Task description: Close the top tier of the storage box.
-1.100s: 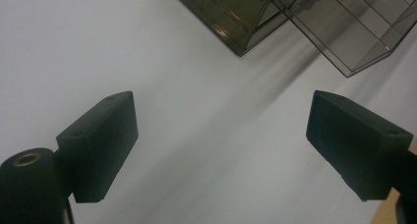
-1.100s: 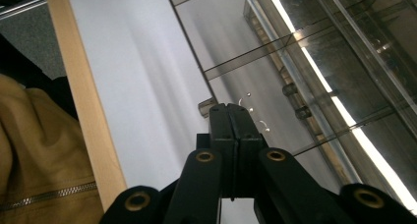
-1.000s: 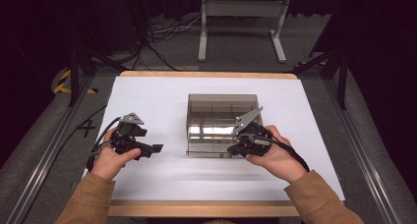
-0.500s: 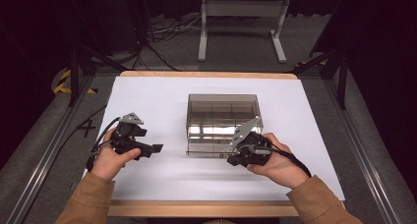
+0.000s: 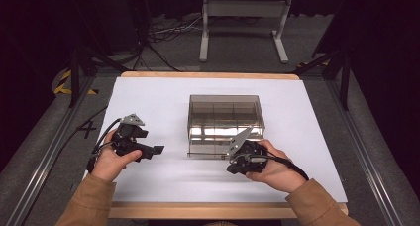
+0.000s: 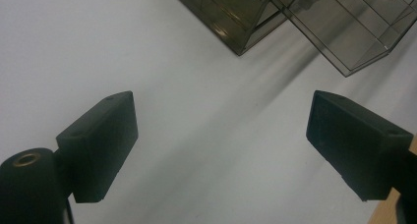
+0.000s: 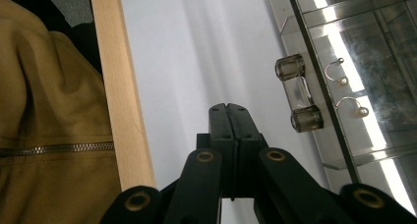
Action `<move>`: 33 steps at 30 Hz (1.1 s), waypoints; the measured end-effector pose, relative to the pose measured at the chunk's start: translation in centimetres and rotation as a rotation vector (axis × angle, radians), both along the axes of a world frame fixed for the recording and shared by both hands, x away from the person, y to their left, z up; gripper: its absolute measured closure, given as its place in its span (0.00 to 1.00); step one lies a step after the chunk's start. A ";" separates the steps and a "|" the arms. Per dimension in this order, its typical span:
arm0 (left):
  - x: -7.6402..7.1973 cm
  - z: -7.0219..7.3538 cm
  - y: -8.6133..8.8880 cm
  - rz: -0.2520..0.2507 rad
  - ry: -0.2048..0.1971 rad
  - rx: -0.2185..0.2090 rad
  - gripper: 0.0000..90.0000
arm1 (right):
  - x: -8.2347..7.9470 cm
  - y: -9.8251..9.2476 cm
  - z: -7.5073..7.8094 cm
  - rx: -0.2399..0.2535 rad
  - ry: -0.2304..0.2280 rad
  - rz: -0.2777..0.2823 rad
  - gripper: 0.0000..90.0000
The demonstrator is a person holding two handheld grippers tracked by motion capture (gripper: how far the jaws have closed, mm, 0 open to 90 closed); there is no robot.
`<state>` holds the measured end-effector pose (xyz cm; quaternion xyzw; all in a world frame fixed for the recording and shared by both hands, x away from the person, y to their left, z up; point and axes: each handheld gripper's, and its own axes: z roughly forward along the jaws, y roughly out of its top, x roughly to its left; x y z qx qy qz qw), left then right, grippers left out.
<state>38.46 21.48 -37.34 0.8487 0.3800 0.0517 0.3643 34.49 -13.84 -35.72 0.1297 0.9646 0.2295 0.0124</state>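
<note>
A smoky see-through box (image 5: 225, 118) stands in the middle of the white tabletop (image 5: 158, 99). In the right gripper view its front carries a stubby clear handle (image 7: 299, 94), and two pearl earrings (image 7: 350, 107) lie behind the wall. My right gripper (image 5: 231, 167) sits low just in front of the box. Its jaws (image 7: 229, 108) are shut with nothing between them, and they stand beside the handle without touching it. My left gripper (image 5: 156, 149) rests to the left of the box, pointing toward it. It is open (image 6: 221, 135) and holds nothing, with the box's corner (image 6: 295, 22) ahead.
The table's wooden front edge (image 7: 118, 96) runs close to my right gripper, next to a tan sleeve (image 7: 44, 111). Metal rails (image 5: 369, 156) flank the table. A grey stand (image 5: 242, 18) and cables lie on the floor beyond.
My right gripper has dropped and slid back from the box front toward the table's near edge, its jaws staying shut. The left gripper has kept still.
</note>
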 end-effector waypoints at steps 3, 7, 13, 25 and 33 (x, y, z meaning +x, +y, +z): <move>0.0 0.0 0.0 0.001 0.000 -0.002 0.14 | 0.1 0.1 -0.3 -0.009 -0.003 -0.003 1.00; 0.0 -0.1 0.0 0.003 0.000 -0.001 0.14 | 0.2 0.2 -0.6 -0.026 -0.012 0.004 1.00; -0.1 -0.1 0.2 0.004 0.002 -0.002 0.14 | 0.3 0.4 -0.9 -0.054 -0.043 -0.003 1.00; -0.1 -0.1 0.1 0.005 0.002 -0.002 0.14 | 0.9 0.3 -0.9 -0.069 -0.084 -0.023 1.00; 0.0 -0.1 0.0 0.000 0.001 -0.001 0.14 | 1.1 0.3 -0.8 -0.073 -0.120 -0.034 1.00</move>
